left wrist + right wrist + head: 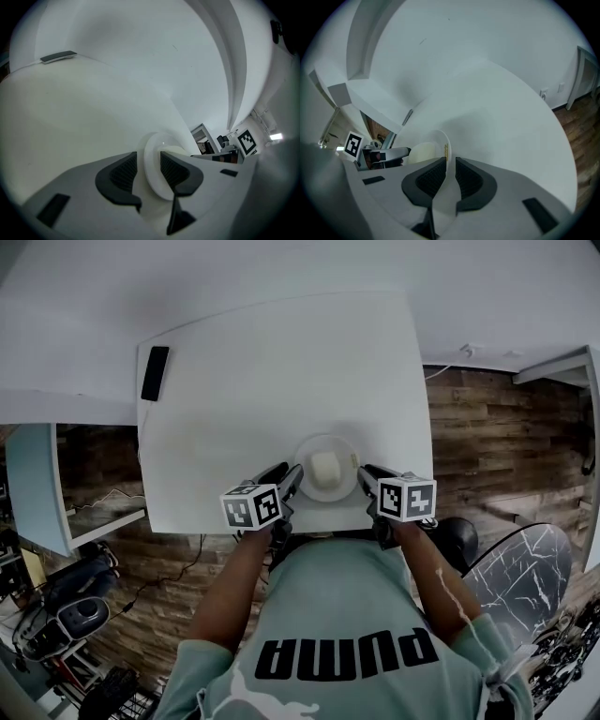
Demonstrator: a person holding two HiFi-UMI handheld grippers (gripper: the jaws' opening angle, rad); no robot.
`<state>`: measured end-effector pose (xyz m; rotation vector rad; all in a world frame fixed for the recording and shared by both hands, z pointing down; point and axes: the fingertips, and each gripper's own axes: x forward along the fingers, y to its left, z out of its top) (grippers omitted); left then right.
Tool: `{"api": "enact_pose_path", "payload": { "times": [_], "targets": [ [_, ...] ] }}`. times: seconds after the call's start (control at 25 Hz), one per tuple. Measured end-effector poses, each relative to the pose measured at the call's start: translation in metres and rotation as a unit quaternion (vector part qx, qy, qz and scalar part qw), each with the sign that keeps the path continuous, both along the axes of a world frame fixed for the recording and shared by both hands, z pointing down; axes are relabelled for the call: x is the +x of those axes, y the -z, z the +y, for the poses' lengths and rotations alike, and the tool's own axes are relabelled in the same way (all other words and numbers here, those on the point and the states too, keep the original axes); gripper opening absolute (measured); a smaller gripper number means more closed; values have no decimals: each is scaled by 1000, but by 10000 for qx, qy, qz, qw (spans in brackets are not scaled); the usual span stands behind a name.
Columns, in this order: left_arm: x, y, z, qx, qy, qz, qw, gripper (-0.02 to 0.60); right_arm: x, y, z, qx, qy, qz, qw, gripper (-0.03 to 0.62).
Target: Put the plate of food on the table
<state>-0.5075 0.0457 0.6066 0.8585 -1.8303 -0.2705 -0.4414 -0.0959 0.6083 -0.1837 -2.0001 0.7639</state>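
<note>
A white plate point(326, 440) carrying a pale, rounded piece of food point(326, 470) rests on the white table point(281, 362), close to its near edge. My left gripper point(287, 480) is at the plate's left side. In the left gripper view its jaws stand open point(148, 171) around the plate's rim point(153, 161), with a gap beside the left pad. My right gripper point(367, 477) is at the plate's right side. Seen from the right gripper view, it is shut point(450, 176) on the thin rim point(440, 140), with the food point(423, 152) just beyond.
A flat dark device point(155, 372) lies at the table's far left corner. A white wall runs behind the table. Wooden floor surrounds it, with a marbled round top point(525, 559) at the right, a pale shelf unit point(37, 484) and clutter at the left.
</note>
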Motion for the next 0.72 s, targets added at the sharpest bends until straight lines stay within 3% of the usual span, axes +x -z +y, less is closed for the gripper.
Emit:
{"api": "enact_pose_path", "payload": {
  "times": [0.52,0.72],
  "targets": [
    [7,-10,-7,-18,-131,213,9997,135,-3,-6,12,-574,-196,97,9981,48],
    [7,-12,-4,34,46,312,9995,110,-3,-6,14,-661,-328,84,9972,48]
  ]
}}
